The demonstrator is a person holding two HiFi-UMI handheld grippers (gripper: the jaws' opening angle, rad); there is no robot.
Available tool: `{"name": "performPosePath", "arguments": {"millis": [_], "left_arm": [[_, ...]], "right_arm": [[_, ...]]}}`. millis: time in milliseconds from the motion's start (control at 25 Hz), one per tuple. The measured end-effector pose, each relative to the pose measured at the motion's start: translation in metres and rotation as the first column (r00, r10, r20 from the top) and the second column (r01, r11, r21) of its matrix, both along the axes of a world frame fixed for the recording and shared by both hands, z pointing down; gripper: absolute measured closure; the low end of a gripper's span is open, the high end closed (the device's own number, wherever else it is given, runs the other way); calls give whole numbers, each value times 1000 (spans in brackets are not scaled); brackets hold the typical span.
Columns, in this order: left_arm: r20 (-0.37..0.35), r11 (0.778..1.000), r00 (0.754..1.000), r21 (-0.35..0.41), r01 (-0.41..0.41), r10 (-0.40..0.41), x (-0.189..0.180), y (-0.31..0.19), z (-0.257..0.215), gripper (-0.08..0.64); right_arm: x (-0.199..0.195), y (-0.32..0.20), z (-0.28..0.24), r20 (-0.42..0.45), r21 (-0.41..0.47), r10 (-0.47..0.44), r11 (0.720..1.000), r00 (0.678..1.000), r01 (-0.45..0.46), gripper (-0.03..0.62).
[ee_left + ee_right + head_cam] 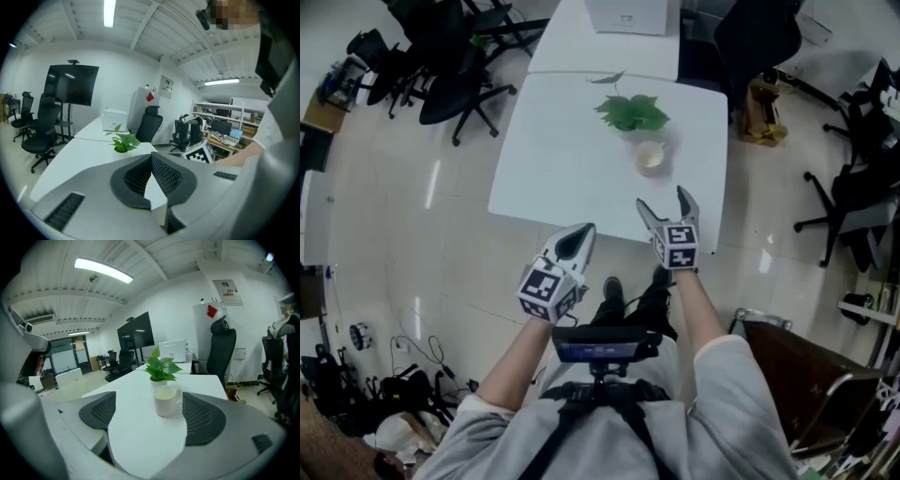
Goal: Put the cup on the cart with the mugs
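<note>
While the right gripper (663, 199) holds its jaws wide apart with nothing between the pads, the cup (650, 156) stands upright straight ahead of it. The cup is a little farther in on the white table (553, 159), just on the near side of a small green plant (633, 112). From the right gripper view the cup is centred in the gap but beyond the pads, untouched. This hand is the nearer one, forearm stretched forward, tool tipped gently down. The left gripper (578, 239), closed and empty, hangs nearer and to the left.
</note>
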State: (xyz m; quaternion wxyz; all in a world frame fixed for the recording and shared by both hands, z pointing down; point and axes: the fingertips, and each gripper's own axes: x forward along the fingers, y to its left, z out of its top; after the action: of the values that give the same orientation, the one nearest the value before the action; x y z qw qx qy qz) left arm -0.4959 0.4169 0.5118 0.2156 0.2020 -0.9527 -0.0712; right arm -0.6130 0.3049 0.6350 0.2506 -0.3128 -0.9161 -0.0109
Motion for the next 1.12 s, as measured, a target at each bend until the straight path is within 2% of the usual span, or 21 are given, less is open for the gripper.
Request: {"name": "performPosePath", "arguments": {"millis": [280,520,1120], "left_arm": [[-14,1000,1000,-7,-6,6,-32,-15,20,563],[-56,1000,998,-23,0,-2,-54,-15,52,563],[-89,998,994,-35,58,-61,-104,2,107,563]], "right_arm": [[-53,11,55,21,56,-40,998,999,39,92],[-86,26,93,-1,82,-59,995,998,59,91],[-130,46,124,8,110,-15,994,1000,14,91]]}}
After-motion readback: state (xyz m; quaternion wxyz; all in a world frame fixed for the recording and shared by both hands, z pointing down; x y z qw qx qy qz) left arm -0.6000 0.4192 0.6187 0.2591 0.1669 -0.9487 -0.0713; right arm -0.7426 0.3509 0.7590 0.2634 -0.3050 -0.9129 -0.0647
